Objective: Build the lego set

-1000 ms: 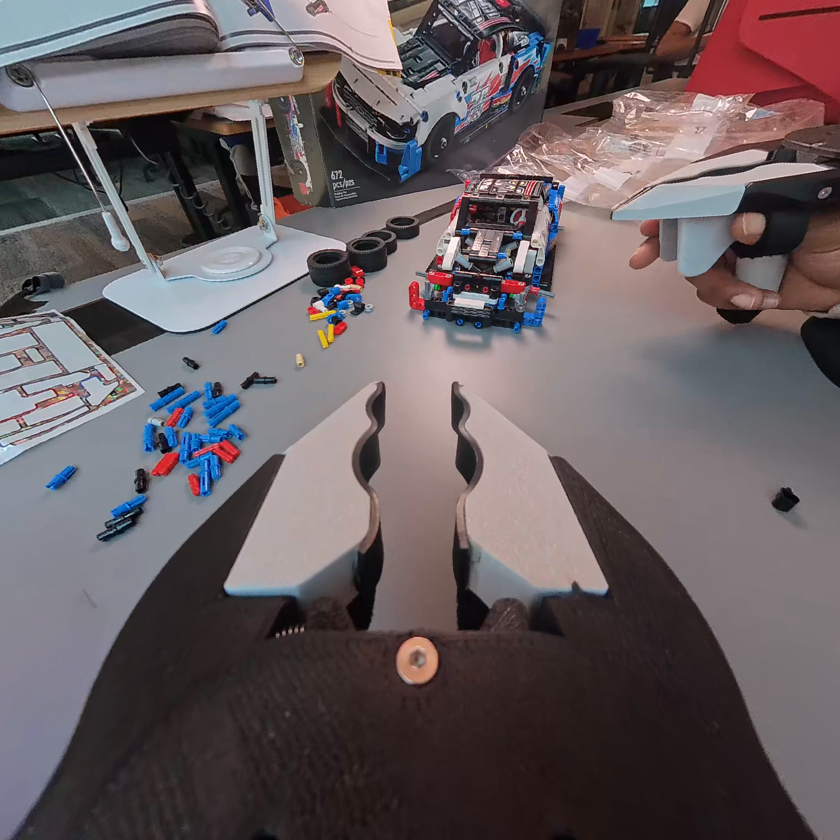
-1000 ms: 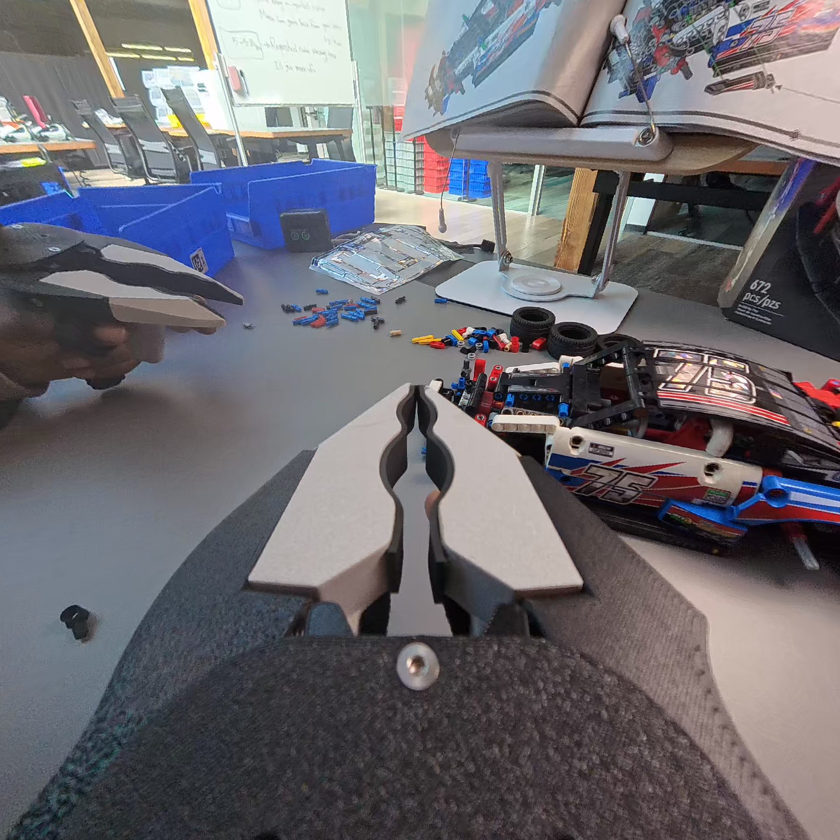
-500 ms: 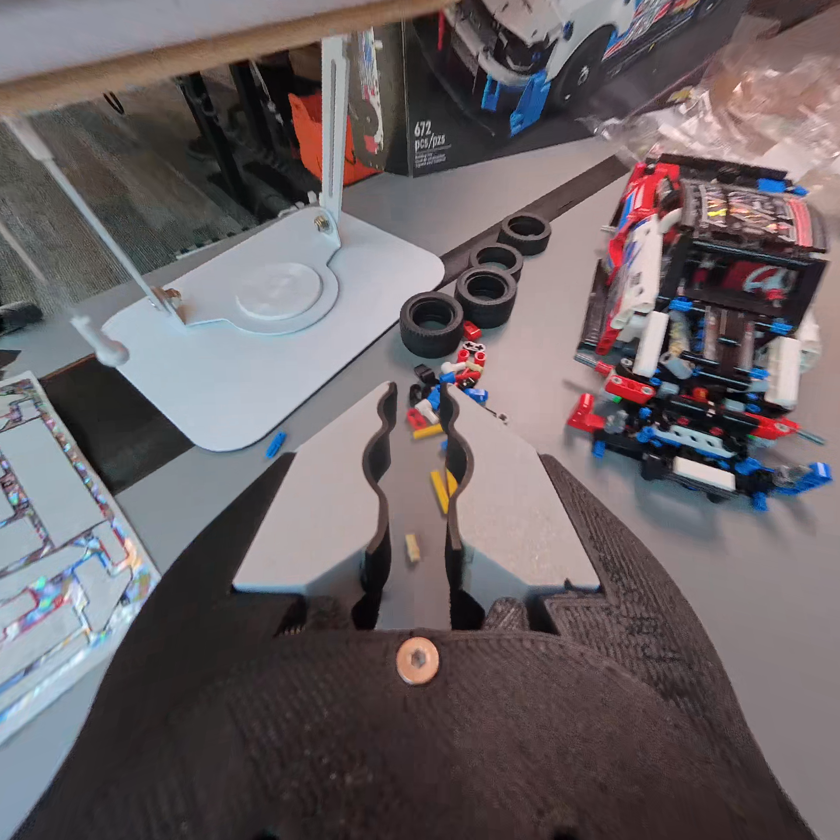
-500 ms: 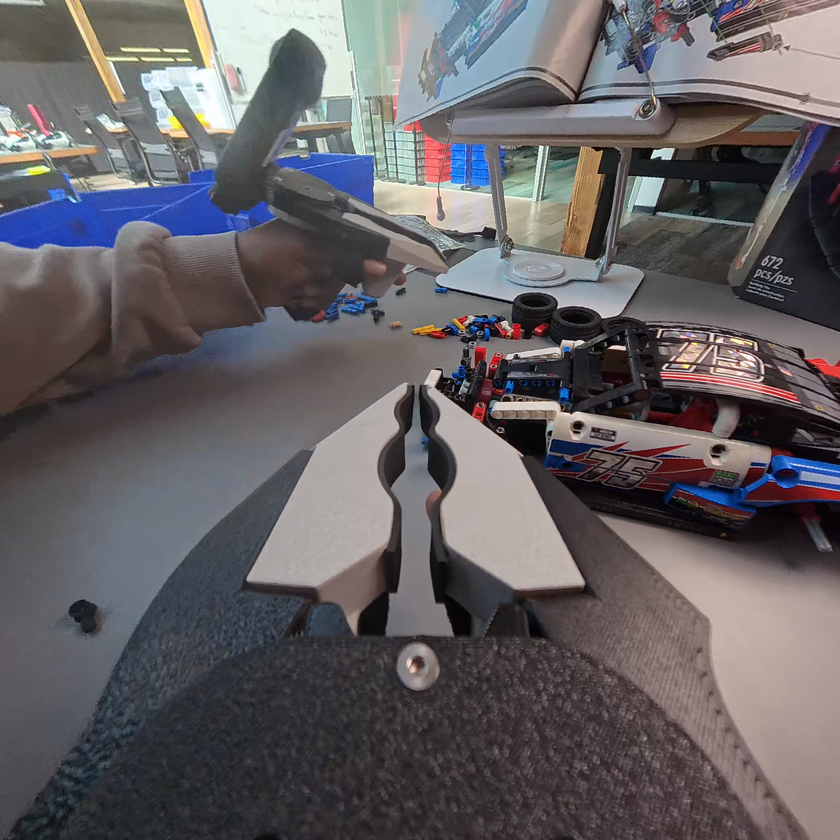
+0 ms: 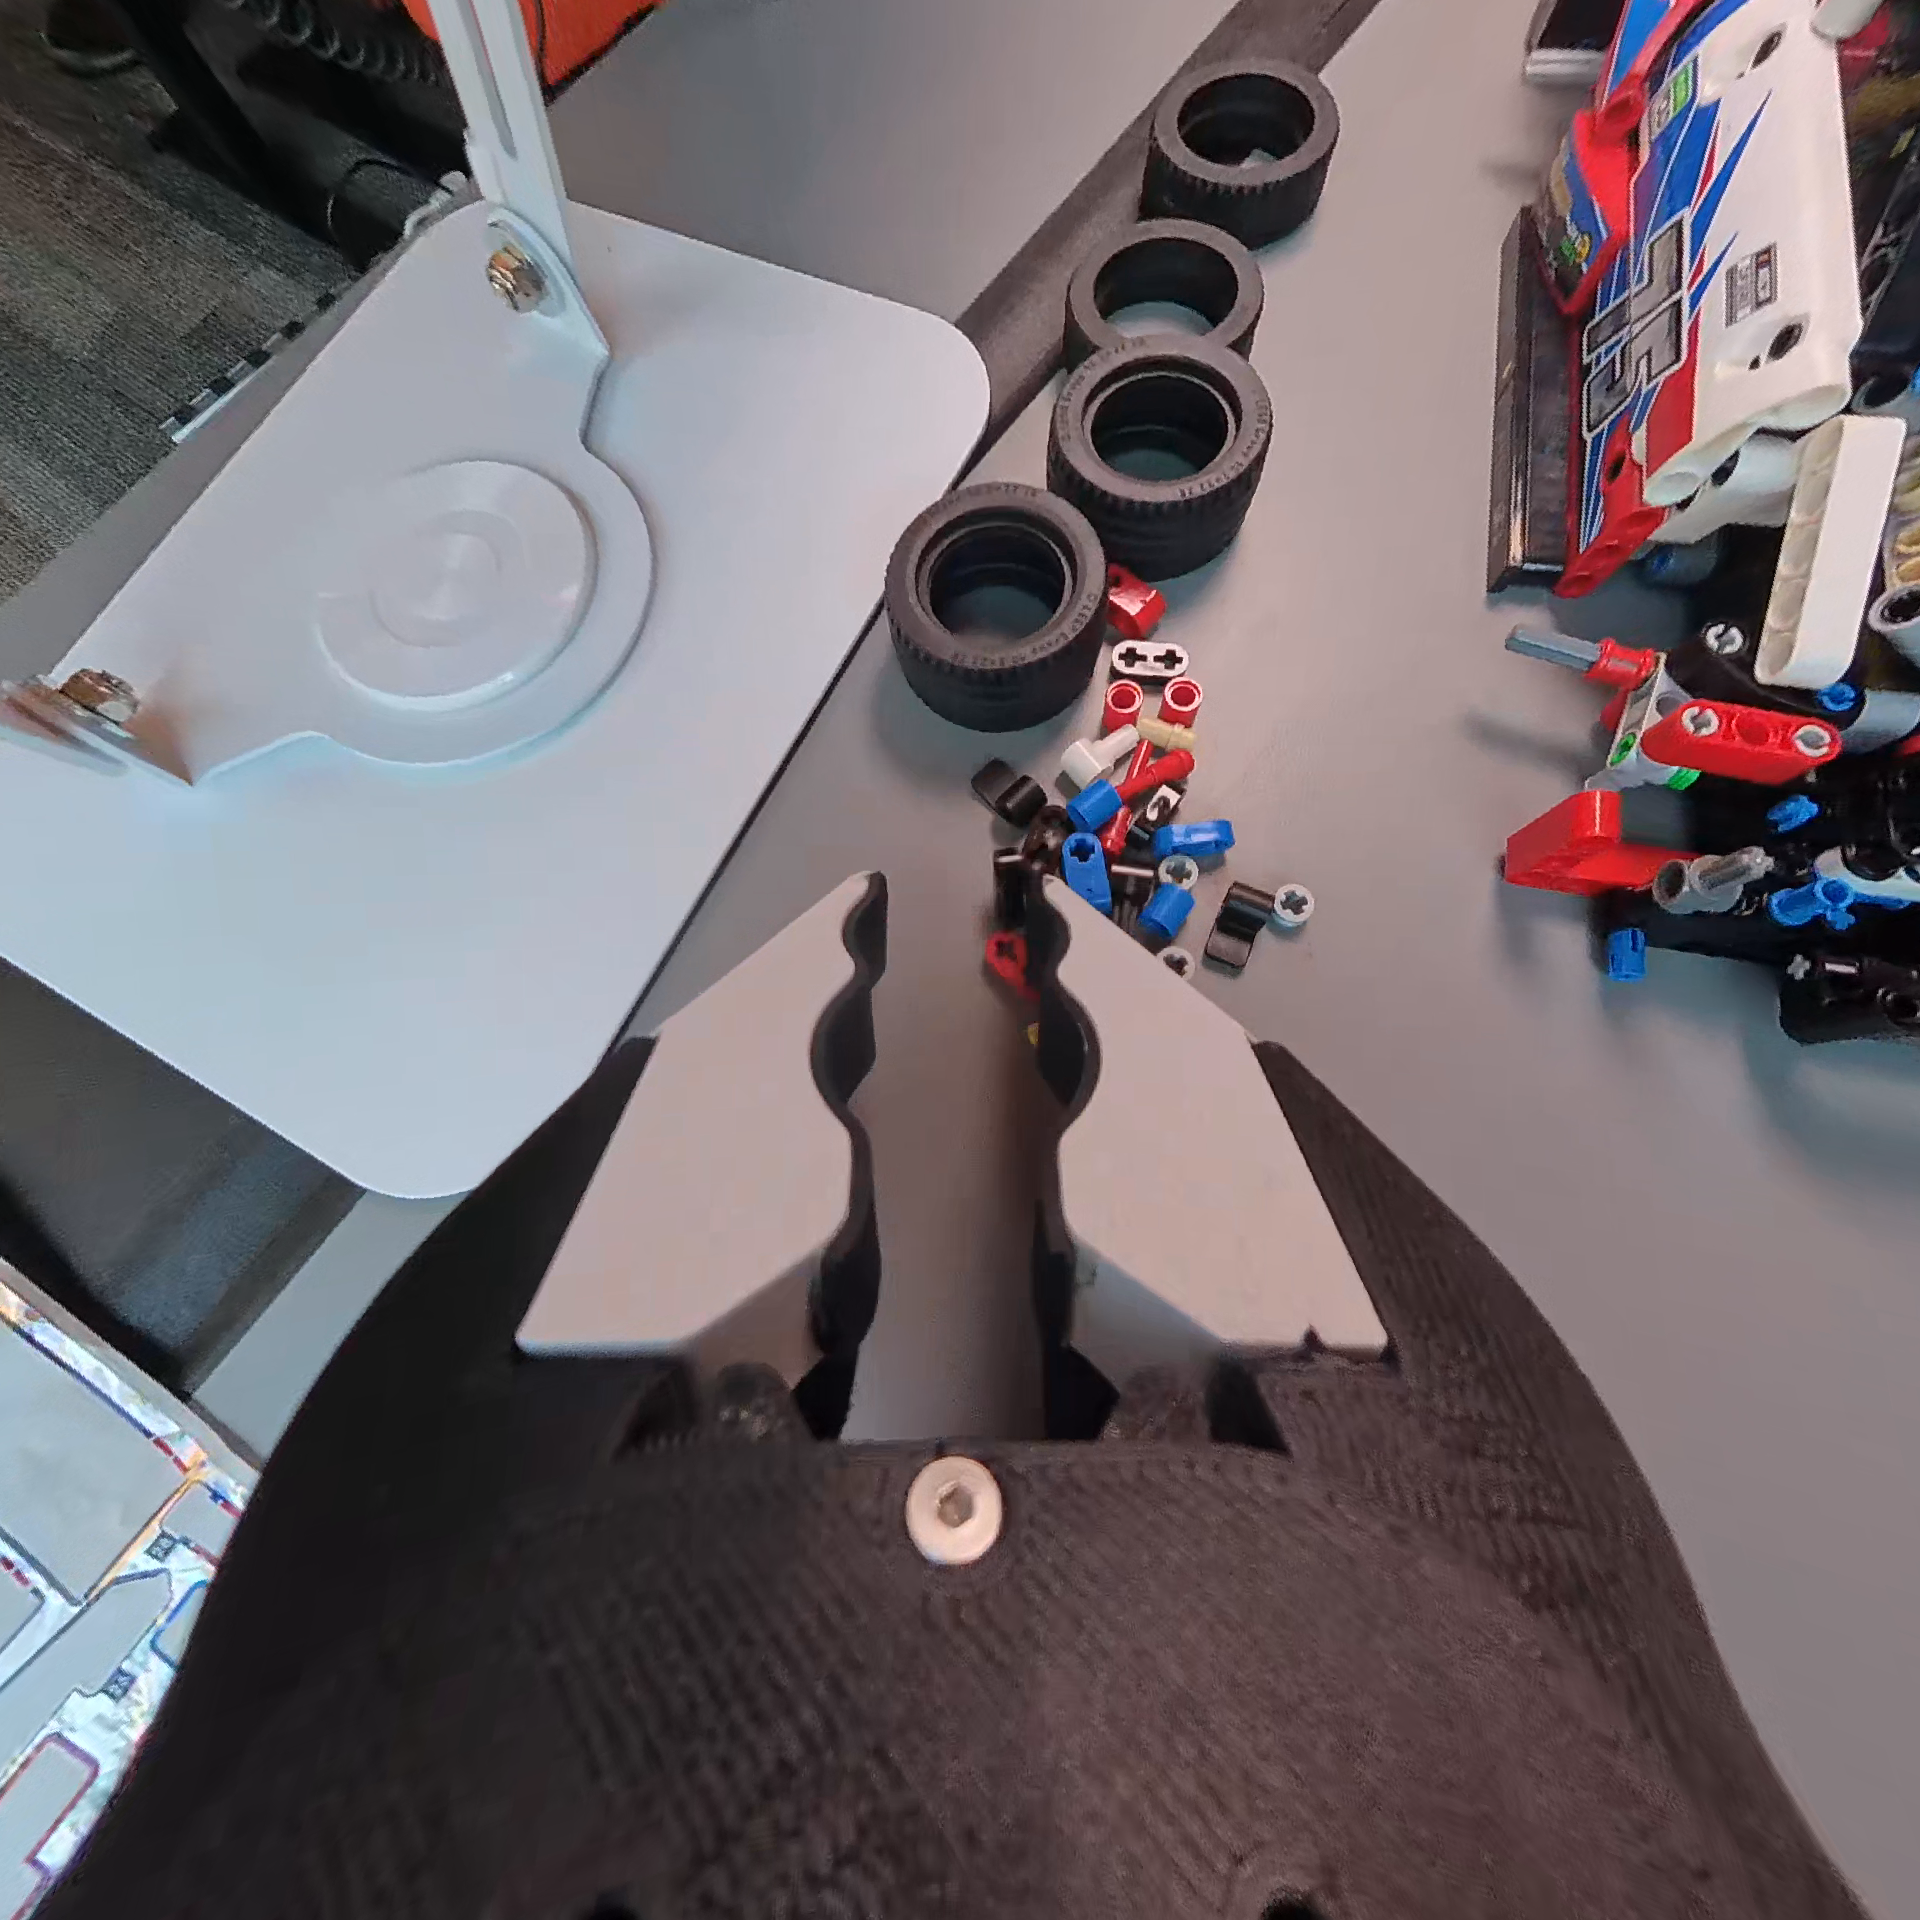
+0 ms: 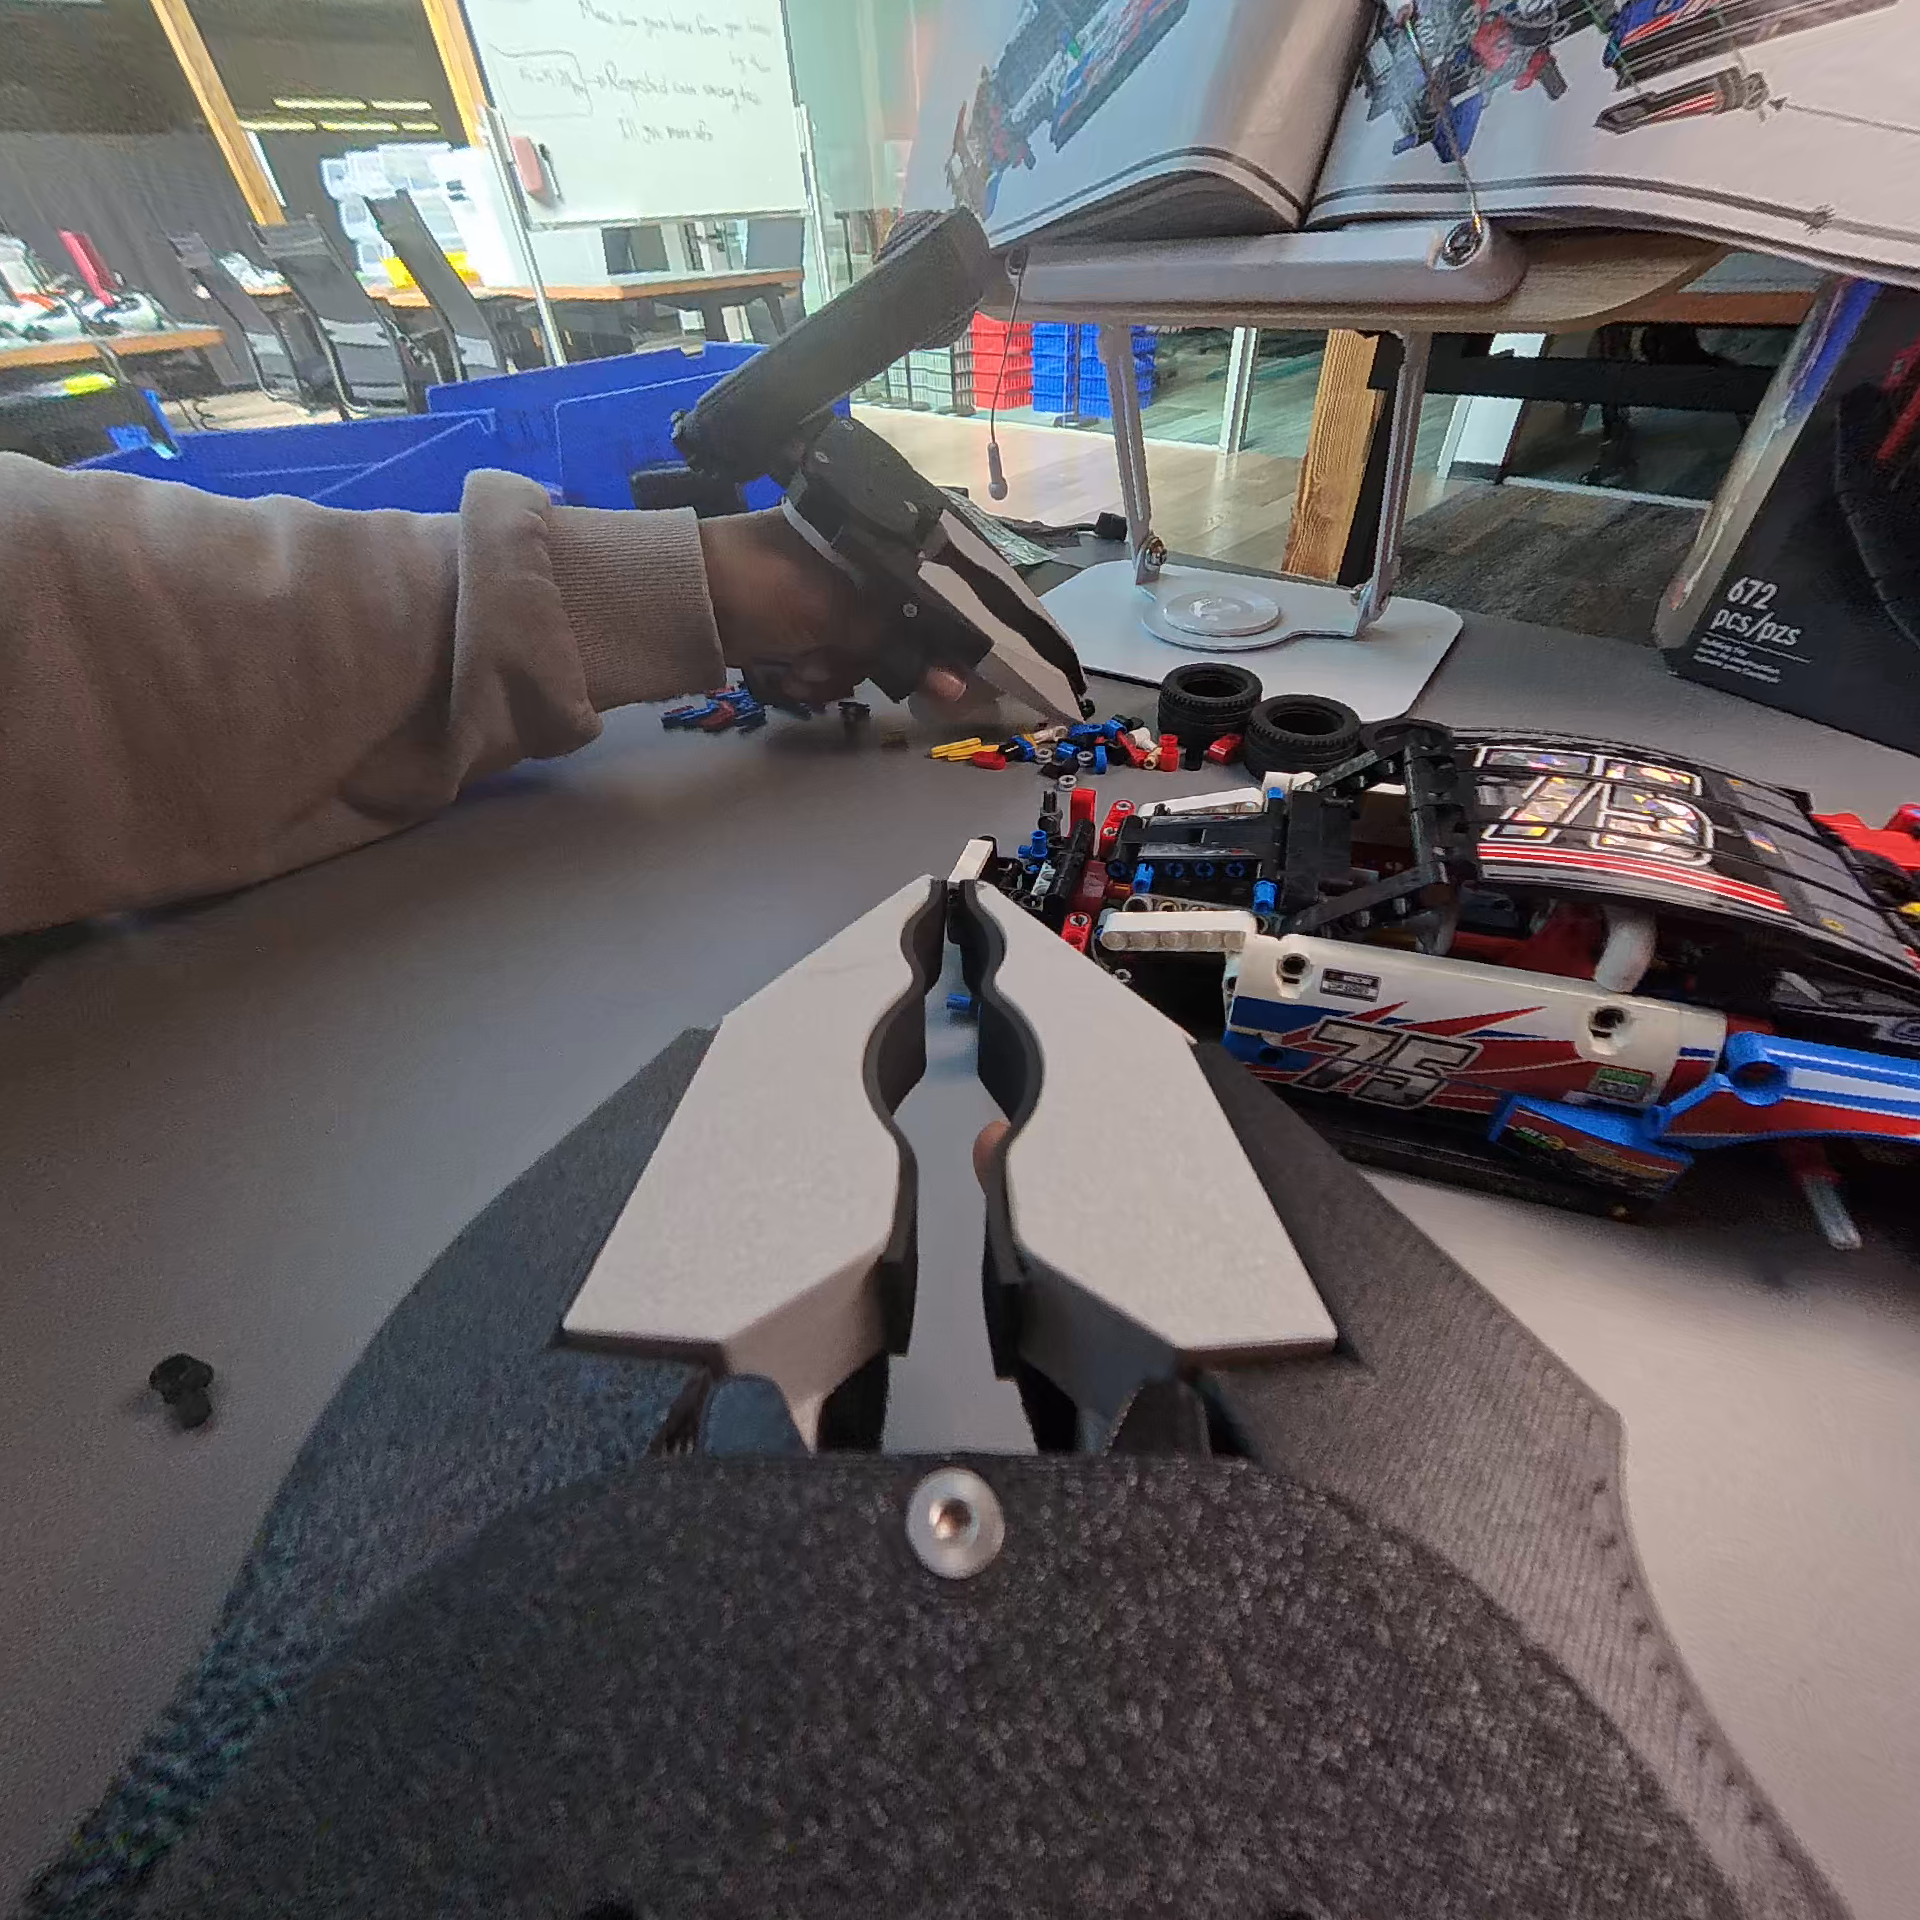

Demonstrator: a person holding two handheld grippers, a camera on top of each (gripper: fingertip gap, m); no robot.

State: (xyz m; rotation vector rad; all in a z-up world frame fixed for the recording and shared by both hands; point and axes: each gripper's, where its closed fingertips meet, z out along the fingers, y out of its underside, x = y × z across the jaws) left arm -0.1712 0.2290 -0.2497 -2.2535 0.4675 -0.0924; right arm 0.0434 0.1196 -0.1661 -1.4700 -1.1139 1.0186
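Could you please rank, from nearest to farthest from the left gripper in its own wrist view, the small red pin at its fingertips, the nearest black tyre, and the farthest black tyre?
1. The small red pin, just ahead of the left gripper, by its right finger.
2. The nearest black tyre, ahead, beside the white stand base.
3. The farthest black tyre, at the top of the row.

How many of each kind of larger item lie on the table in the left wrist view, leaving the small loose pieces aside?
Loose black tyres: 4
Partly built car: 1
White stand base: 1
Sticker sheet: 1
Total: 7
The small pieces overlap too much to count.
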